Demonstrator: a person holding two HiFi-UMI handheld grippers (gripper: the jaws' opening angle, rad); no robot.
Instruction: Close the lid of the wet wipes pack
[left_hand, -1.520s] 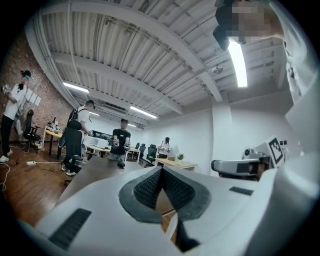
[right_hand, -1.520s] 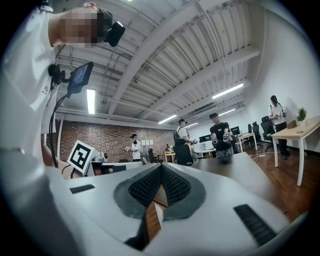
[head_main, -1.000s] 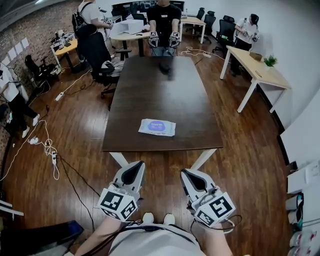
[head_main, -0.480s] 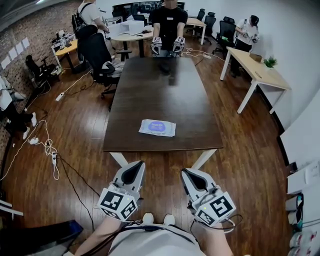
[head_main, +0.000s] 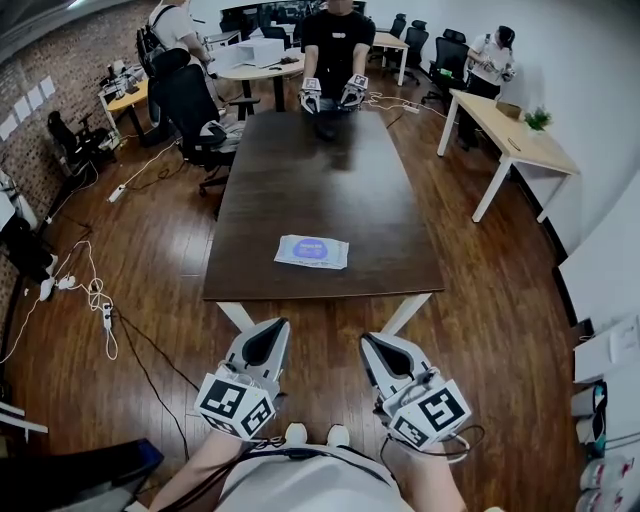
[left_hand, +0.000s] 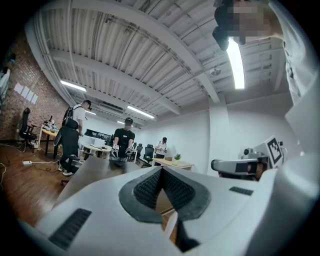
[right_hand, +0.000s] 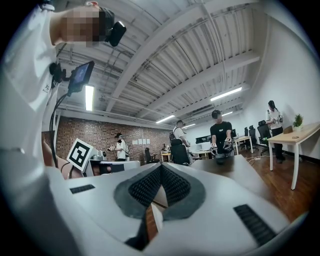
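The wet wipes pack (head_main: 313, 251) is a flat white packet with a blue-purple patch in its middle. It lies near the front edge of the long dark table (head_main: 320, 180). From here I cannot tell how its lid stands. My left gripper (head_main: 268, 335) and right gripper (head_main: 375, 342) hang side by side close to my body, short of the table's near edge and well apart from the pack. Both point level towards the table. In the left gripper view the left gripper's pads (left_hand: 150, 186) meet at the tip with nothing between them. The right gripper's pads (right_hand: 172, 184) do the same.
A person (head_main: 333, 40) stands at the table's far end holding two grippers over a dark object (head_main: 328, 128). A black office chair (head_main: 195, 110) stands left of the table and a white desk (head_main: 510, 140) to the right. Cables and a power strip (head_main: 105, 318) lie on the wooden floor at left.
My grippers and the pack have kept still. The person at the far end has come up to the table, and a person at the left edge has moved partly out of view.
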